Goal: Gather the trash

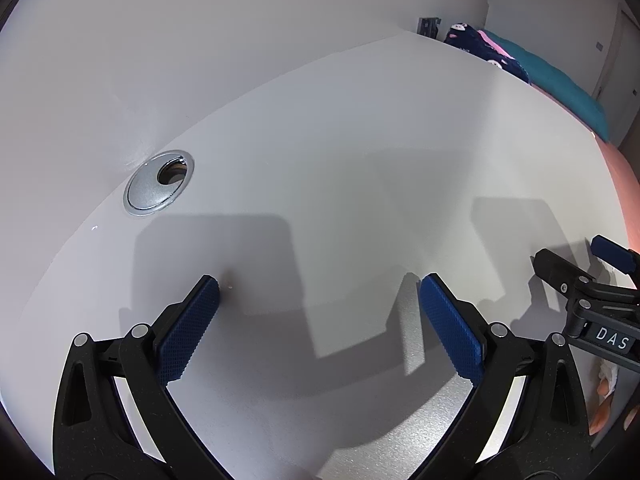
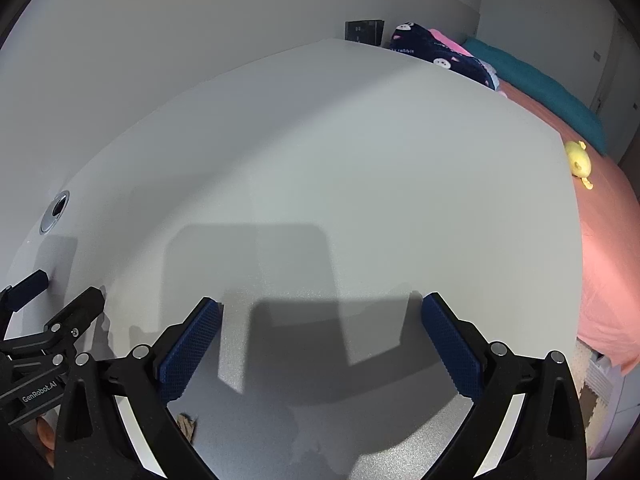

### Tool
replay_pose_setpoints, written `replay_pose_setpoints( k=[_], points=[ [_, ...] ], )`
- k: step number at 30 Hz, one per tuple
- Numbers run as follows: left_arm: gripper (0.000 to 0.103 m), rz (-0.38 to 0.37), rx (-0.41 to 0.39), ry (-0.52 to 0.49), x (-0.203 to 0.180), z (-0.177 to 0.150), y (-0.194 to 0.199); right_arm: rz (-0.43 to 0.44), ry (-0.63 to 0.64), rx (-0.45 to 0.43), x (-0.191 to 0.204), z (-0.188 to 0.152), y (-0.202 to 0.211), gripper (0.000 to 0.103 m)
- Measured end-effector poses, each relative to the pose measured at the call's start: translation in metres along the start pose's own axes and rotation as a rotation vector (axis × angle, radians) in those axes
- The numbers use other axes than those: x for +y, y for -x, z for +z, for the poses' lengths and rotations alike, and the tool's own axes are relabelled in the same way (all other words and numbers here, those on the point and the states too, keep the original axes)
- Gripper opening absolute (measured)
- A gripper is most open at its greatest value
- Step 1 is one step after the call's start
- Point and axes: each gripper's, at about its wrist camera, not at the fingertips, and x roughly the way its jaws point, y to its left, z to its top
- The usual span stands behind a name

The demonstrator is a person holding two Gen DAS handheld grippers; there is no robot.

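Note:
A small brown crumpled scrap (image 2: 187, 426) lies on the white desk (image 2: 360, 160) near its front edge, partly hidden behind the left finger of my right gripper (image 2: 320, 306). That gripper is open over bare desk, with nothing between its blue pads. In the left wrist view my left gripper (image 1: 320, 286) is also open and holds nothing. A tiny pale crumb (image 1: 231, 286) sits by its left fingertip. Each gripper shows at the edge of the other's view: the right gripper (image 1: 580, 258) and the left gripper (image 2: 60, 292), side by side.
A silver cable grommet (image 1: 158, 182) sits at the desk's back left by the wall. Beyond the desk's right edge is a bed with a pink sheet (image 2: 608, 260), a teal blanket (image 2: 552, 92), a dark patterned cloth (image 2: 436, 54) and a yellow plush toy (image 2: 579, 160). A black box (image 2: 364, 32) stands at the far corner.

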Motion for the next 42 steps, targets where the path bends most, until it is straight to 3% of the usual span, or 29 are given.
replay_pose_setpoints(
  k=[5,42],
  points=[
    [0.097,0.001,0.0,0.0,-0.0007,-0.0005,-0.0001,-0.005,-0.005,-0.031,0.0006,-0.0036,0.0006,0.1],
    [0.097,0.003,0.0,0.004,-0.0002,-0.0013,-0.0014,-0.005,-0.005,-0.031,0.0007,-0.0049,0.0011,0.101]
  ],
)
